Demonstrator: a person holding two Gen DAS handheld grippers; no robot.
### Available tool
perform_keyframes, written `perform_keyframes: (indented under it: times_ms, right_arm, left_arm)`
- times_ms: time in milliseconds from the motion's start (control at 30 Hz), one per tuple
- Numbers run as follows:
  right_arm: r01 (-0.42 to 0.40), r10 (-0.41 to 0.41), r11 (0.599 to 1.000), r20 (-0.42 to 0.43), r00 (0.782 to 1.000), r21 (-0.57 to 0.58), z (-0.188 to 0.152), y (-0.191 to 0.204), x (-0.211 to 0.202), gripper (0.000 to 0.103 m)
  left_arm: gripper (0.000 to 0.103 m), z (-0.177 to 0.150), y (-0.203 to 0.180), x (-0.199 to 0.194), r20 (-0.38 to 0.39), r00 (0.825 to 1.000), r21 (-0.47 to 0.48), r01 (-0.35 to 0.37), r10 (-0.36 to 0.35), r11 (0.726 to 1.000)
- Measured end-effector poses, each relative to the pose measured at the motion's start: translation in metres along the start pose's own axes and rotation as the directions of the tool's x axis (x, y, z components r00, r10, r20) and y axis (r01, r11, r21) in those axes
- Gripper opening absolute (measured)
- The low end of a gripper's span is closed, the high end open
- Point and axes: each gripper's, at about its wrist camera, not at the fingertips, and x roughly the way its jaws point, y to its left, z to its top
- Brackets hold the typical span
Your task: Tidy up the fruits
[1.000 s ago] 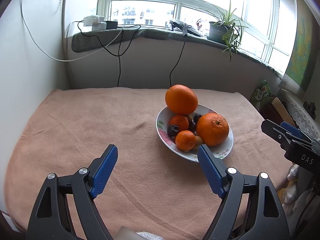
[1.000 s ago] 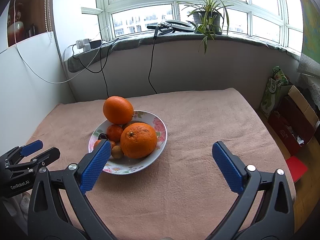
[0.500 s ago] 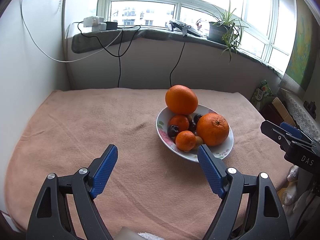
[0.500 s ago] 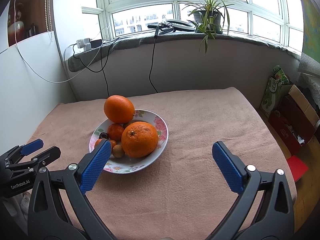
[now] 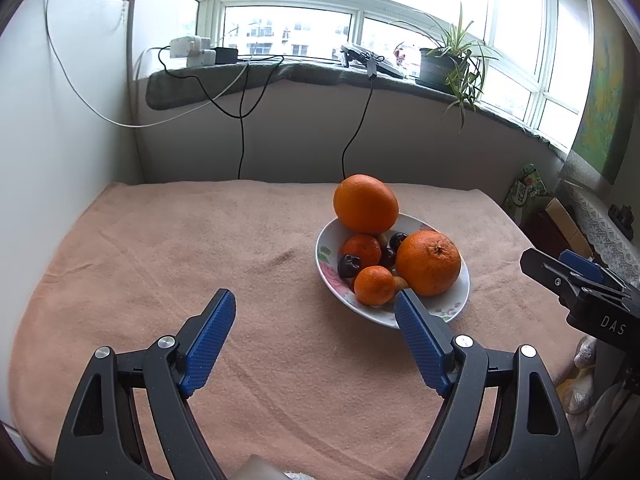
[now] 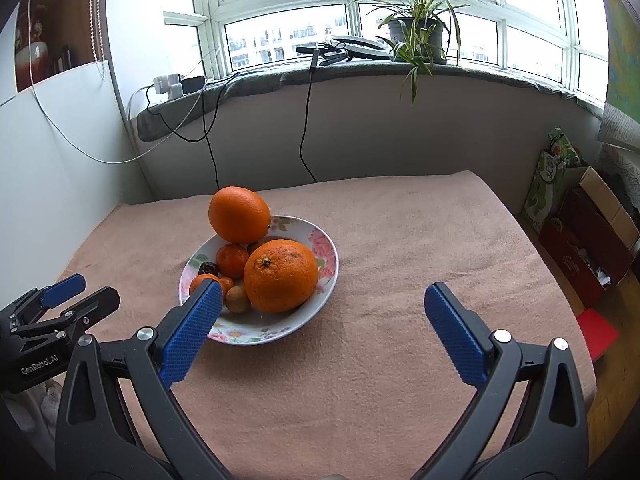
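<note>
A white flowered plate sits on a table under a peach cloth and holds the fruit. One big orange rests on the far rim. Another big orange lies nearer. Two small mandarins, dark cherries and a small brown fruit fill the rest. My left gripper hangs open over bare cloth, left of the plate. My right gripper is open too, its left pad over the plate's near rim, nothing between its fingers.
The cloth-covered table ends at a white wall on the left and a grey sill wall behind. Cables hang from the sill, where a potted plant stands. Boxes and bags crowd the floor to the right.
</note>
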Motion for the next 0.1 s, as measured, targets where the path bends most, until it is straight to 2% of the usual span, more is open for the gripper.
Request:
perform_keyframes:
  times_ms: [100]
  right_arm:
    - [0.005, -0.005, 1.0, -0.003, 1.0, 0.002, -0.0008, -0.0022, 0.0019, 0.103]
  left_arm:
    - [0.082, -0.0001, -0.0005, 0.0013, -0.003, 1.0, 0.004, -0.001, 0.001, 1.0]
